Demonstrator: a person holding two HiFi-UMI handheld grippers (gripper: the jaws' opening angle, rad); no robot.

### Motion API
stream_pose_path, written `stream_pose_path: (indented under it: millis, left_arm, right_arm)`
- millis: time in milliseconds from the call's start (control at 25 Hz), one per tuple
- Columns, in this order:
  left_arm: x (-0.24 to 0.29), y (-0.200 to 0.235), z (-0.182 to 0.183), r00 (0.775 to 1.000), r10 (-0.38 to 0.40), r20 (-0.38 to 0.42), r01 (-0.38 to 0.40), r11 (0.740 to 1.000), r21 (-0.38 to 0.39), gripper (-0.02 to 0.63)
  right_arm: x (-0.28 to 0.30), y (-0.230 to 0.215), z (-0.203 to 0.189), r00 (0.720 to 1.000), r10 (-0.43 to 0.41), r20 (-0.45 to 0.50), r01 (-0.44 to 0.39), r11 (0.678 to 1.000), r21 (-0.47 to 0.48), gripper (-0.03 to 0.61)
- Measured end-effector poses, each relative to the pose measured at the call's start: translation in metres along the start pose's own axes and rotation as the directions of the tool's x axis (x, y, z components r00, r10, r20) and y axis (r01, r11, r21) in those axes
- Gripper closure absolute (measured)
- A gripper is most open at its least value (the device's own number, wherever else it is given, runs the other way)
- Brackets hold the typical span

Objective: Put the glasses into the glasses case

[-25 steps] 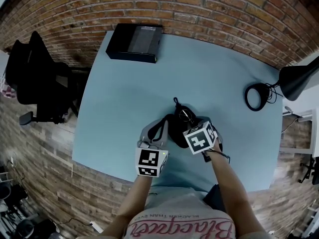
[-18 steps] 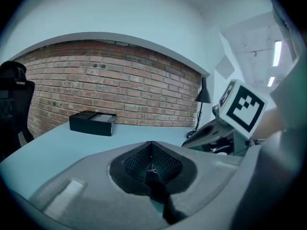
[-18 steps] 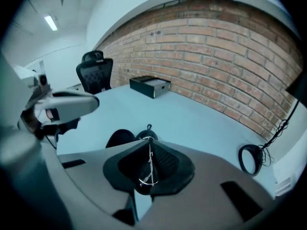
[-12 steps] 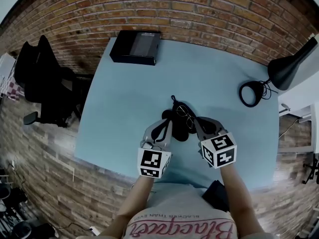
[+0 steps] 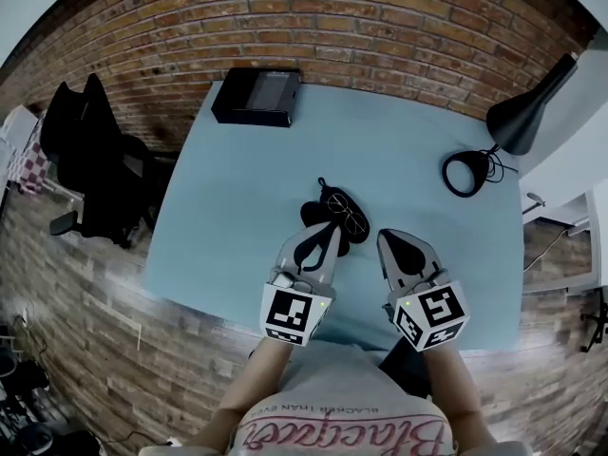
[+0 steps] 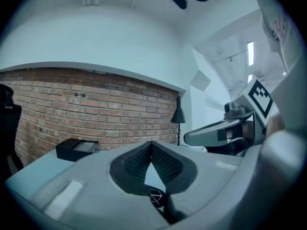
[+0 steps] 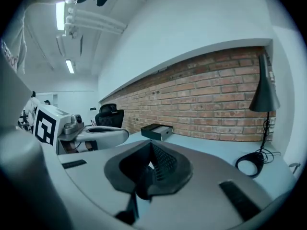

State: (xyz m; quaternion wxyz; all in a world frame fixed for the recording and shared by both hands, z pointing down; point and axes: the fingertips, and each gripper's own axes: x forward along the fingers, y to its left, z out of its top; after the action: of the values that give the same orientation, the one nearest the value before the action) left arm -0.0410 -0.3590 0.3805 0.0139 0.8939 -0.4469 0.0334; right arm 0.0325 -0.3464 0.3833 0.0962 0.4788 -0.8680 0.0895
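Observation:
A black glasses case [image 5: 321, 215] lies open on the light blue table [image 5: 237, 188]. Thin-framed glasses [image 5: 349, 215] rest on its right part. My left gripper [image 5: 328, 230] is shut, its tips right at the case's near edge; between its pads [image 6: 163, 164] a bit of the case [image 6: 156, 196] shows below, and nothing is held. My right gripper [image 5: 395, 239] is shut and empty, a little right of the case and apart from it. In the right gripper view its pads [image 7: 163, 162] meet, with only table beyond.
A black box [image 5: 256, 96] sits at the table's far left edge by the brick wall. A black desk lamp [image 5: 521, 114] with a round base [image 5: 465, 174] stands far right. A black office chair [image 5: 90, 160] is left of the table.
My right gripper has drawn back from the case toward the person and to the right. The glasses now lie uncovered on the case. The left gripper has barely moved.

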Motion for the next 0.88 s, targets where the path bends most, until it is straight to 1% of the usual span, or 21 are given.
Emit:
stream_pose_path:
  millis: [200, 320, 400, 600, 680, 880]
  left_arm:
    - [-0.01, -0.025, 0.041, 0.995, -0.024, 0.099, 0.019, 0.999, 0.046, 0.609]
    - [-0.015, -0.037, 0.058, 0.99, -0.037, 0.138, 0.029, 0.998, 0.059, 0.609]
    - [-0.02, -0.044, 0.066, 0.986, -0.047, 0.16, 0.036, 0.997, 0.072, 0.609]
    - [-0.031, -0.057, 0.08, 0.981, -0.058, 0.186, 0.038, 0.993, 0.108, 0.609]
    - [-0.034, -0.059, 0.084, 0.979, -0.057, 0.193, 0.035, 0.992, 0.117, 0.609]
    - [-0.039, -0.058, 0.089, 0.978, -0.05, 0.204, 0.024, 0.992, 0.127, 0.609]
  right_arm:
    - [-0.029, 0.005, 0.028, 0.992, -0.034, 0.122, 0.036, 0.999, -0.012, 0.571]
    - [-0.044, 0.008, 0.045, 0.977, -0.051, 0.207, 0.062, 0.997, -0.046, 0.571]
    - [-0.052, 0.01, 0.054, 0.968, -0.061, 0.245, 0.078, 0.995, -0.063, 0.571]
    - [-0.068, 0.018, 0.065, 0.955, -0.067, 0.287, 0.094, 0.992, -0.081, 0.571]
    - [-0.071, 0.02, 0.067, 0.953, -0.072, 0.294, 0.104, 0.99, -0.094, 0.571]
    - [-0.074, 0.029, 0.069, 0.951, -0.064, 0.302, 0.1, 0.99, -0.103, 0.571]
